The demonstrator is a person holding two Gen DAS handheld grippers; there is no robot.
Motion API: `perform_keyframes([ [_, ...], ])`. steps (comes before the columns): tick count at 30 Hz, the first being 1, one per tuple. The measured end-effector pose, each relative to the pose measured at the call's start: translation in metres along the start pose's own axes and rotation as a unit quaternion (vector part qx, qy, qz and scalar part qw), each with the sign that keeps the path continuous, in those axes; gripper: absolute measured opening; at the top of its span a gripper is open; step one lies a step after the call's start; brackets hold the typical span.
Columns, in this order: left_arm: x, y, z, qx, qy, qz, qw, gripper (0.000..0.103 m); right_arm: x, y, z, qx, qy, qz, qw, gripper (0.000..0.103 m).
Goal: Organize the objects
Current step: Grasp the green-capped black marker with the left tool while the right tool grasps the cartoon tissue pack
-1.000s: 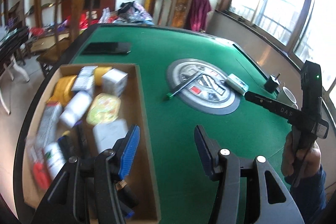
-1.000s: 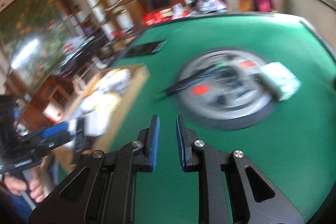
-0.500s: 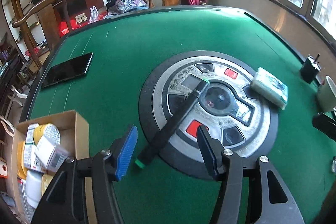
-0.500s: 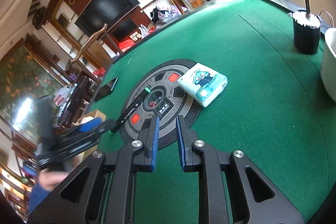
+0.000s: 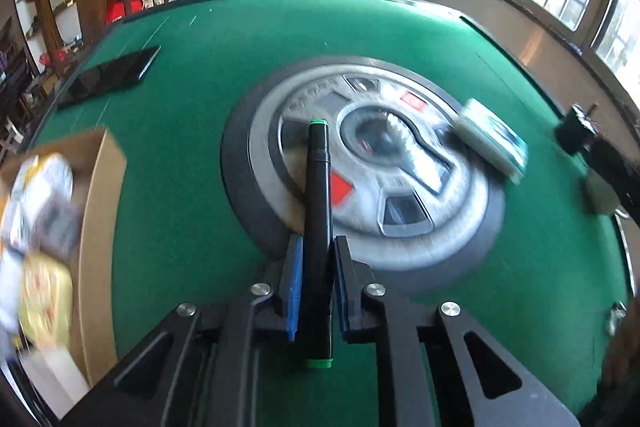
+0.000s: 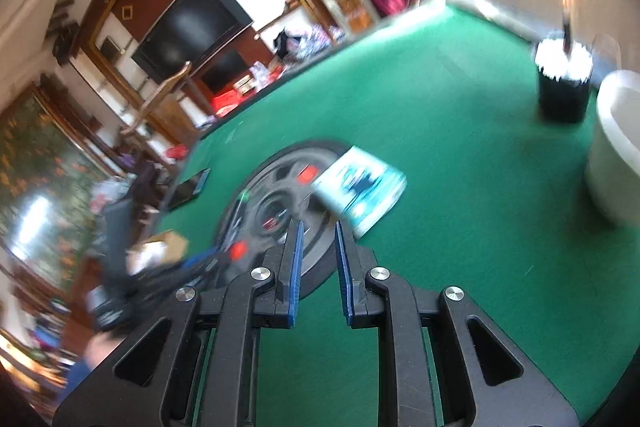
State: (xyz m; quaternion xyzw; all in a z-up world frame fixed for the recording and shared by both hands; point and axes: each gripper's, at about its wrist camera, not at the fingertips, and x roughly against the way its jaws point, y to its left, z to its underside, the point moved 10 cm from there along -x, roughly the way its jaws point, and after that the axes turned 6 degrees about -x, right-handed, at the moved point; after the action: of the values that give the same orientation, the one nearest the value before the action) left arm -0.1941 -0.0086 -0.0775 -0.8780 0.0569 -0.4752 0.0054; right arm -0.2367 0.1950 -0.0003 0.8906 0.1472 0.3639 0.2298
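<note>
The left gripper has just closed its 2 blue-padded jaws on a black marker with green ends, and the pads press its barrel on both sides. The marker points away from the camera over the round grey control panel at the middle of the green table; its near end sticks out behind the pads, and whether its far tip still touches the panel is hard to tell.

A pack of tissues lies on the panel's right rim, smeared by motion blur. A dark phone lies flat near the table's far left edge. At the near left edge stands a cardboard box, cut off by the frame; its contents are too blurred to name beyond white and yellow packets.

The right gripper holds nothing: its jaws stand narrowly apart with only green felt and the panel's rim between them, as near together as they get. In that view the tissue pack lies just beyond the fingertips, and the black container and white cup stand near the table's right edge, the cup cut off. The left gripper shows there only as a dark blur.
</note>
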Motion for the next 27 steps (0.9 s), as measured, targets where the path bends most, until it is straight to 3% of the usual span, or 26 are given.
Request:
perform_keyframes([
  [2, 0.011, -0.006, 0.017, 0.005, -0.011, 0.005, 0.9999, 0.013, -0.006, 0.001, -0.011, 0.012, -0.008, -0.008, 1.000, 0.036],
  [3, 0.015, -0.007, 0.024, 0.011, -0.015, 0.007, 0.9998, 0.013, -0.010, 0.002, -0.015, 0.014, -0.006, -0.017, 1.000, 0.059],
  [4, 0.018, -0.007, 0.028, 0.017, -0.015, 0.015, 0.9996, 0.013, -0.017, 0.005, -0.018, 0.015, -0.001, -0.029, 0.999, 0.073],
  [5, 0.019, -0.008, 0.030, 0.016, -0.014, 0.019, 0.9996, 0.013, -0.025, 0.007, -0.021, 0.019, 0.010, -0.032, 0.999, 0.074],
  [8, 0.017, -0.005, 0.030, 0.025, -0.018, 0.030, 0.9991, 0.013, -0.044, 0.009, -0.031, 0.055, 0.014, 0.007, 0.998, 0.074],
  [12, 0.014, -0.005, 0.026, 0.015, -0.024, 0.025, 0.9993, 0.013, -0.074, 0.010, -0.031, 0.147, 0.031, 0.085, 0.985, 0.074],
  [17, 0.012, -0.009, 0.018, -0.002, -0.029, 0.010, 0.9995, 0.013, -0.102, 0.002, -0.008, 0.204, 0.076, 0.125, 0.968, 0.072],
  [18, 0.012, -0.008, 0.018, -0.001, -0.030, 0.010, 0.9995, 0.013, -0.104, 0.000, -0.004, 0.210, 0.080, 0.123, 0.967, 0.061],
  [21, 0.010, -0.006, 0.016, 0.005, -0.033, 0.018, 0.9993, 0.013, -0.099, -0.005, -0.003, 0.186, 0.087, 0.114, 0.972, 0.044],
  [27, 0.011, -0.002, 0.017, 0.020, -0.036, 0.032, 0.9987, 0.013, -0.080, -0.003, 0.008, 0.148, 0.087, 0.118, 0.978, 0.029],
])
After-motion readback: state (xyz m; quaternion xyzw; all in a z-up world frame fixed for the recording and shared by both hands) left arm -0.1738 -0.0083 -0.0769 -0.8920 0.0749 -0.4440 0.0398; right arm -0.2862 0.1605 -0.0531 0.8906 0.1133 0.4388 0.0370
